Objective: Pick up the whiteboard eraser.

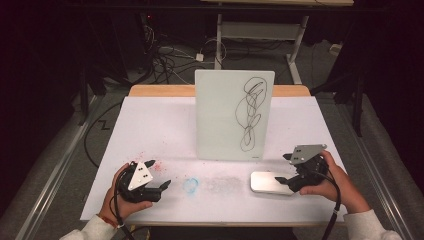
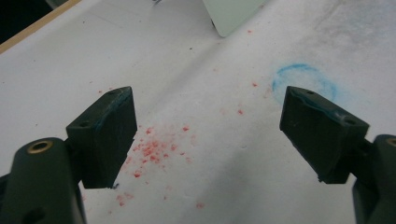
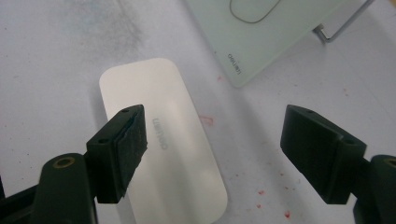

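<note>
A small white board [image 1: 234,115] with a black scribble stands upright at the middle of the white table [image 1: 150,125]. In front of it to the right lies a flat white eraser block [image 1: 269,182] with rounded corners. My right gripper [image 1: 283,168] hovers at the block's right end. In the right gripper view its jaws [image 3: 215,114] stand open; the left jaw is over the block [image 3: 173,154] and the pads do not touch it. My left gripper [image 1: 161,186] rests low at the front left, open with nothing between its jaws [image 2: 208,95].
Red specks [image 2: 154,149] and a faint blue ring [image 2: 303,79] mark the table near the left gripper, and a grey smudge [image 1: 222,184] lies left of the block. The board's metal stand [image 3: 341,25] juts out behind it. Cables and a desk frame lie on the floor beyond.
</note>
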Action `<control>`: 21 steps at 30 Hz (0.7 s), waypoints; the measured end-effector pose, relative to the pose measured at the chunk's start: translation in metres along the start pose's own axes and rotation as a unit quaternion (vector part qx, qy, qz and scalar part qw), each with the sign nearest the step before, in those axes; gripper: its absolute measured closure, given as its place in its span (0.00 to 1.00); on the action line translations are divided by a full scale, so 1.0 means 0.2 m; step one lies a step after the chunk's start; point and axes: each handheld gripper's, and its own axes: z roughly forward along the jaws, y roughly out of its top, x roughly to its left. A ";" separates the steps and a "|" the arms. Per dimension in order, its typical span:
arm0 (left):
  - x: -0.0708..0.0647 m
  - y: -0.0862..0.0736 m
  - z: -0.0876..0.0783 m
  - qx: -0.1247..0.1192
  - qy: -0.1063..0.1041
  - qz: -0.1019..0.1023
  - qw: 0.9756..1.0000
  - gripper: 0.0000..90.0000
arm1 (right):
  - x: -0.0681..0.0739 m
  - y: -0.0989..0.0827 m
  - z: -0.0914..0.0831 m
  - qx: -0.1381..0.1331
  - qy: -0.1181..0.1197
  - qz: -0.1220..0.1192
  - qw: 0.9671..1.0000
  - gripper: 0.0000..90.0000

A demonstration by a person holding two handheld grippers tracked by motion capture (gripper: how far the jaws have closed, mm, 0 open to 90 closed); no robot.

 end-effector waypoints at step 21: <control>-0.01 0.00 0.01 0.010 -0.012 0.012 1.000 0.21 | 0.04 0.03 0.14 0.061 0.077 -0.044 0.994 0.28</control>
